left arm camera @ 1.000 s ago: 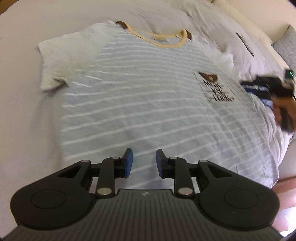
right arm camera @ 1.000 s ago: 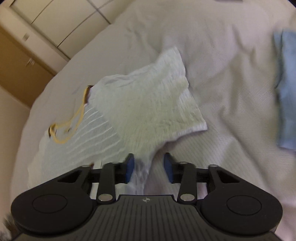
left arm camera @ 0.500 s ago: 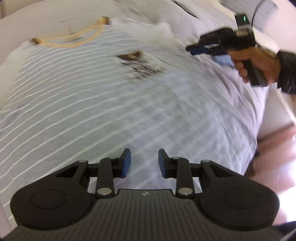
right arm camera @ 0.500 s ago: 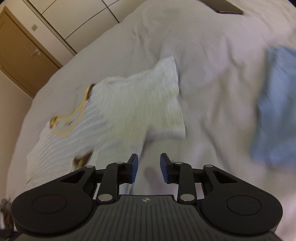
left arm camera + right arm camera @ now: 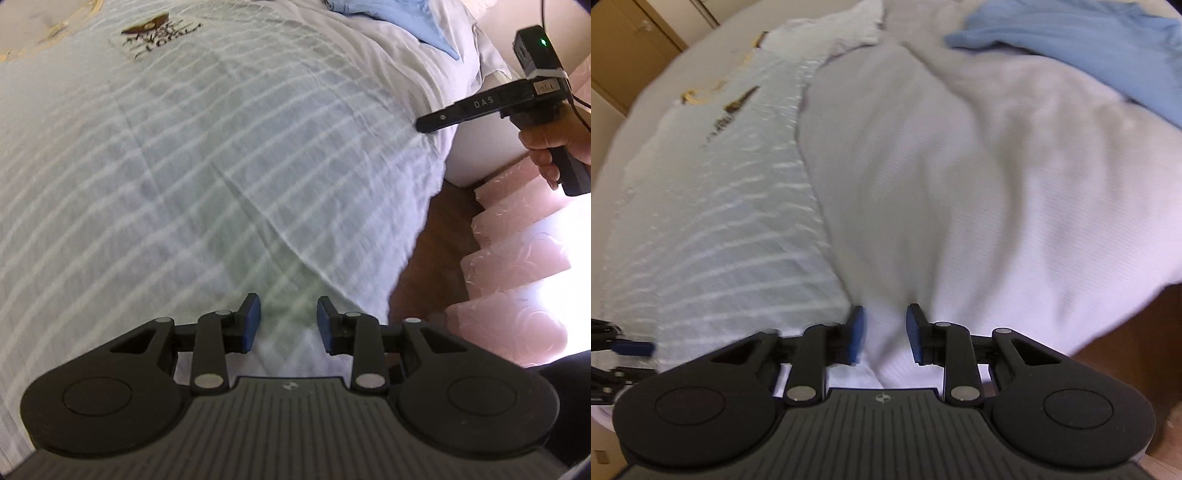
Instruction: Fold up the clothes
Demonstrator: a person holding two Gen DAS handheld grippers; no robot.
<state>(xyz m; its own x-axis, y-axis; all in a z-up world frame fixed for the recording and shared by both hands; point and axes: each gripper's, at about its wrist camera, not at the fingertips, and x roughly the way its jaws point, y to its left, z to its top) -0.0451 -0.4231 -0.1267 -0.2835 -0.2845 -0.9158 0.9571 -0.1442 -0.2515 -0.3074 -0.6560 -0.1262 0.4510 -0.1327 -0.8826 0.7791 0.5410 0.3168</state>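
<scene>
A pale striped T-shirt (image 5: 207,155) lies flat on the bed, its dark chest print (image 5: 159,35) at the far left. My left gripper (image 5: 288,325) hovers open over the shirt's near end, nothing between its fingers. My right gripper (image 5: 428,123), held in a hand (image 5: 550,147), reaches the shirt's right edge by the bed's side. In the right wrist view the right gripper (image 5: 884,332) is open over the white sheet, just right of the T-shirt (image 5: 720,229) and its near corner. The left gripper (image 5: 631,347) shows at the far left.
A crumpled blue garment (image 5: 1089,44) lies on the white bed sheet (image 5: 960,166) beyond the shirt, also in the left wrist view as the blue garment (image 5: 399,14). The bed's edge drops to a brown floor (image 5: 443,229). A wooden door (image 5: 631,48) stands at the far left.
Both grippers have swung away from the collar and sleeve toward the shirt's near end by the bed's edge. The right gripper left the sleeve and now sits by the lower corner. Both stay open.
</scene>
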